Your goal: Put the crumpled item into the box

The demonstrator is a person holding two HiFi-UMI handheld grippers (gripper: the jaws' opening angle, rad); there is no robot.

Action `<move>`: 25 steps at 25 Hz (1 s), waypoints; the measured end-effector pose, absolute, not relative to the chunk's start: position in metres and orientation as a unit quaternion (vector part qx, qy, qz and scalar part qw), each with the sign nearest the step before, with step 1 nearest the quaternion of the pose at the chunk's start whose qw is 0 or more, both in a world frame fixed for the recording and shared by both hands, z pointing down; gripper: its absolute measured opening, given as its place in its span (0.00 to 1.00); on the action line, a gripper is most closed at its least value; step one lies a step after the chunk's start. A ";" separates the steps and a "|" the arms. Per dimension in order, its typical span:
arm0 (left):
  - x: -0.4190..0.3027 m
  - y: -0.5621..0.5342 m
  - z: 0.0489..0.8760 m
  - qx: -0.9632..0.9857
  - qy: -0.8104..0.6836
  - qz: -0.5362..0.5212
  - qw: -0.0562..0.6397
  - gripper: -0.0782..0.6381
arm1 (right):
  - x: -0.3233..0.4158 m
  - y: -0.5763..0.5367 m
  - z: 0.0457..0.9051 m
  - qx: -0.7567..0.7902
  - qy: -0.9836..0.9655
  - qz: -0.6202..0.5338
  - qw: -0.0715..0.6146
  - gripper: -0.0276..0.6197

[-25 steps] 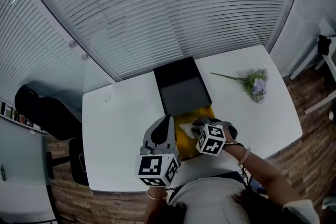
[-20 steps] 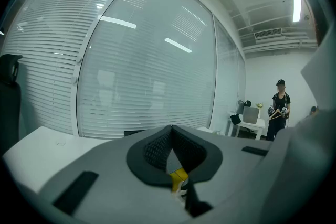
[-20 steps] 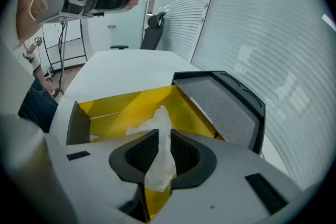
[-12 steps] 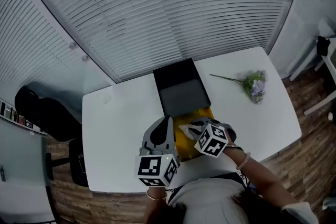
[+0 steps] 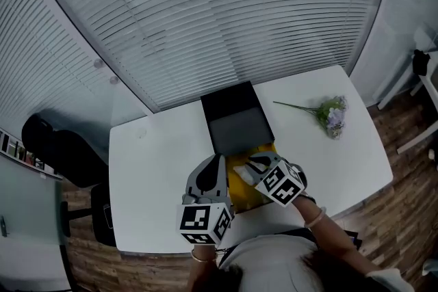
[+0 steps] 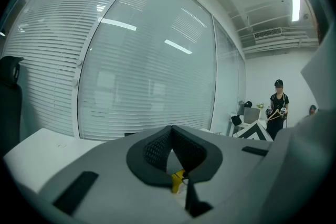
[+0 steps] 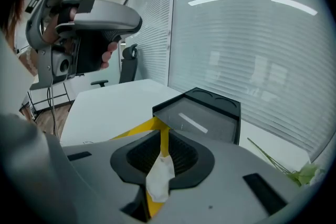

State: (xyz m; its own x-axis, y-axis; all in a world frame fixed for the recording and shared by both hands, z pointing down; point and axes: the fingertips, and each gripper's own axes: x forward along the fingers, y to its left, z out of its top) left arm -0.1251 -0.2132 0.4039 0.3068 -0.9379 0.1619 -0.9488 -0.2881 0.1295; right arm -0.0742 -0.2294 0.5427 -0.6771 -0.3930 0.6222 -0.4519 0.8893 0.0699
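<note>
Head view: we looked down on a smooth white table (image 5: 157,167) w/ rounded corners, in a room w/ a curved wall of horizontal blinds (image 5: 205,17) and a wood-plank floor (image 5: 400,121). A shallow black box (image 5: 236,123), rectangular w/ a grey inside, lay at the table's middle. A yellow box (image 5: 241,178) sat touching its near end. A sprig of pale flowers (image 5: 330,113) lay well apart to the right, and a black chair (image 5: 58,147) stood off the left edge. The left gripper (image 5: 213,167) was just beside the yellow box; the right gripper (image 5: 252,165) was over it.

Left gripper view: we saw the ribbed dark pads (image 6: 157,147) pressed together w/ nothing between them. A bit of yellow showed below them. Blinds and ceiling strip lights filled the rest, and a person (image 6: 276,107) stood far off at the right.

Right gripper view: the jaws were closed on a white crumpled wad (image 7: 159,178), creased and papery, pinched between the ribbed pads. It hung above the yellow box's edge, w/ the black box just beyond. At upper left a hand (image 7: 107,55) held the left gripper's grey body.
</note>
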 end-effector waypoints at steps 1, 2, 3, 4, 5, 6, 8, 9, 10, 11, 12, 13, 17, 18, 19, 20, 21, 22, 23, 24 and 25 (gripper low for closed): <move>-0.125 -0.213 0.404 0.802 -0.588 0.027 0.100 0.13 | -0.074 -0.229 0.539 0.236 -0.917 0.051 0.319 0.15; -0.124 -0.212 0.404 0.802 -0.588 0.027 0.099 0.13 | -0.073 -0.229 0.536 0.241 -0.919 0.060 0.307 0.15; -0.124 -0.212 0.404 0.802 -0.588 0.028 0.098 0.13 | -0.073 -0.229 0.531 0.247 -0.921 0.069 0.294 0.15; -0.124 -0.212 0.404 0.802 -0.589 0.028 0.098 0.13 | -0.073 -0.229 0.527 0.252 -0.923 0.076 0.281 0.14; -0.124 -0.212 0.404 0.802 -0.589 0.027 0.098 0.13 | -0.072 -0.230 0.522 0.258 -0.924 0.081 0.270 0.14; -0.124 -0.212 0.404 0.802 -0.589 0.027 0.098 0.13 | -0.071 -0.231 0.516 0.263 -0.926 0.083 0.260 0.14; -0.125 -0.212 0.403 0.801 -0.590 0.026 0.097 0.13 | -0.069 -0.233 0.505 0.272 -0.927 0.081 0.243 0.13; -0.125 -0.212 0.402 0.801 -0.590 0.025 0.096 0.13 | -0.068 -0.234 0.501 0.276 -0.928 0.079 0.237 0.12; -0.125 -0.211 0.401 0.801 -0.590 0.025 0.095 0.13 | -0.066 -0.234 0.496 0.279 -0.929 0.078 0.231 0.12; -0.125 -0.211 0.400 0.801 -0.590 0.024 0.094 0.13 | -0.066 -0.234 0.491 0.281 -0.930 0.079 0.224 0.12; -0.125 -0.211 0.399 0.802 -0.590 0.024 0.094 0.13 | -0.065 -0.234 0.487 0.283 -0.931 0.080 0.217 0.12; -0.125 -0.211 0.399 0.802 -0.590 0.024 0.094 0.13 | -0.064 -0.234 0.482 0.286 -0.931 0.081 0.210 0.12; -0.125 -0.210 0.398 0.802 -0.590 0.024 0.092 0.13 | -0.061 -0.234 0.470 0.294 -0.933 0.074 0.194 0.11; -0.125 -0.210 0.397 0.802 -0.590 0.024 0.091 0.13 | -0.061 -0.234 0.467 0.295 -0.934 0.074 0.190 0.11; -0.125 -0.210 0.396 0.802 -0.590 0.024 0.090 0.13 | -0.060 -0.234 0.463 0.296 -0.934 0.073 0.186 0.10; -0.125 -0.210 0.396 0.802 -0.590 0.024 0.090 0.13 | -0.059 -0.233 0.460 0.297 -0.935 0.072 0.182 0.10; -0.125 -0.210 0.395 0.802 -0.590 0.023 0.089 0.13 | -0.058 -0.233 0.457 0.298 -0.935 0.071 0.179 0.09; -0.125 -0.210 0.395 0.802 -0.590 0.023 0.089 0.13 | -0.057 -0.233 0.454 0.299 -0.935 0.070 0.176 0.09; -0.125 -0.210 0.394 0.802 -0.590 0.022 0.088 0.13 | -0.056 -0.232 0.451 0.300 -0.936 0.069 0.173 0.09; -0.125 -0.210 0.394 0.802 -0.590 0.022 0.087 0.13 | -0.056 -0.232 0.447 0.300 -0.936 0.067 0.169 0.09; -0.125 -0.210 0.393 0.803 -0.590 0.021 0.087 0.13 | -0.056 -0.231 0.443 0.301 -0.937 0.065 0.167 0.09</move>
State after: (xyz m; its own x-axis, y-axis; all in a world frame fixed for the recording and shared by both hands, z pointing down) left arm -0.1248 -0.2102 0.3934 0.3032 -0.9431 0.1366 -0.9505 -0.2890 0.1142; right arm -0.0556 -0.2310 0.4432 -0.7631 -0.5426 0.3510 -0.5858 0.8102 -0.0211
